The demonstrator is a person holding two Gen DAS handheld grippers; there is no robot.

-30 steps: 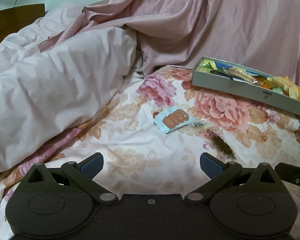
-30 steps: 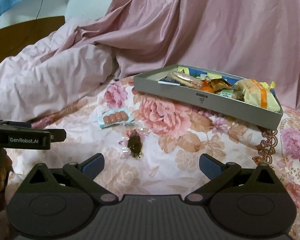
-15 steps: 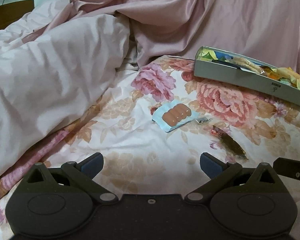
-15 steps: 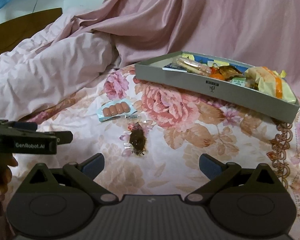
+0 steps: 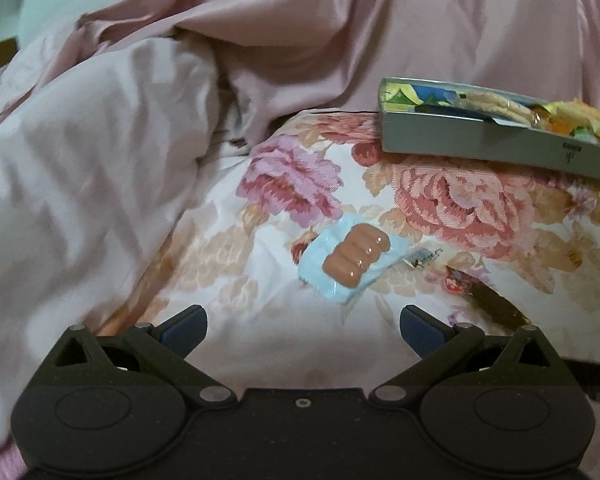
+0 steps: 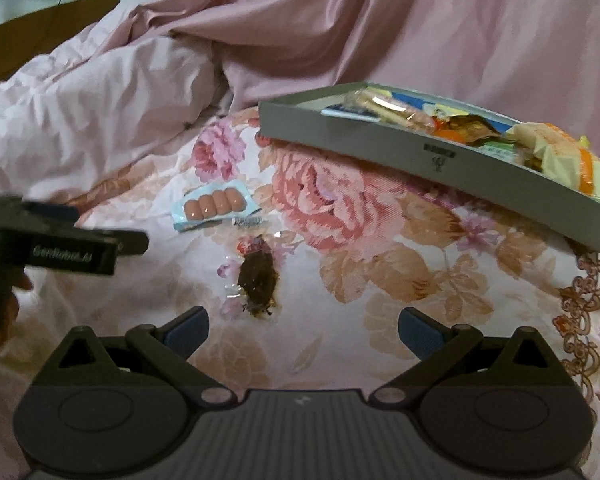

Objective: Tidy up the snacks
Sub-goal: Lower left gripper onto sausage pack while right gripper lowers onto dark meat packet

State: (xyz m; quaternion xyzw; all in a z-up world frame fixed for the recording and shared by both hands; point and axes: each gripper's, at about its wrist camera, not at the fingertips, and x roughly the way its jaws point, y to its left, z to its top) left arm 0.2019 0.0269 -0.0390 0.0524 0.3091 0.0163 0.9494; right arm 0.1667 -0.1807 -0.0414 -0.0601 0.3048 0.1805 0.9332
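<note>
Here we hover over two loose snacks, both sets of fingers spread wide.

Our left gripper (image 5: 302, 326) faces the sausage pack (image 5: 354, 262) (tray (image 5: 480, 146) far right); our right gripper (image 6: 303, 326) faces the dark snack packet (image 6: 258, 276) on the floral bedspread (image 6: 380, 240).

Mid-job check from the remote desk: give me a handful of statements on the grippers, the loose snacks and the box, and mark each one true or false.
1. The left gripper is open and holds nothing. True.
2. The sausage pack already lies in the grey box. False: it lies on the floral bedspread, apart from the box.
3. The dark snack in a clear wrapper lies nearer the right gripper than the sausage pack does. True.
4. The grey box is empty. False: it holds several wrapped snacks.
5. The right gripper is shut on a snack. False: its jaws are wide apart and empty.
</note>
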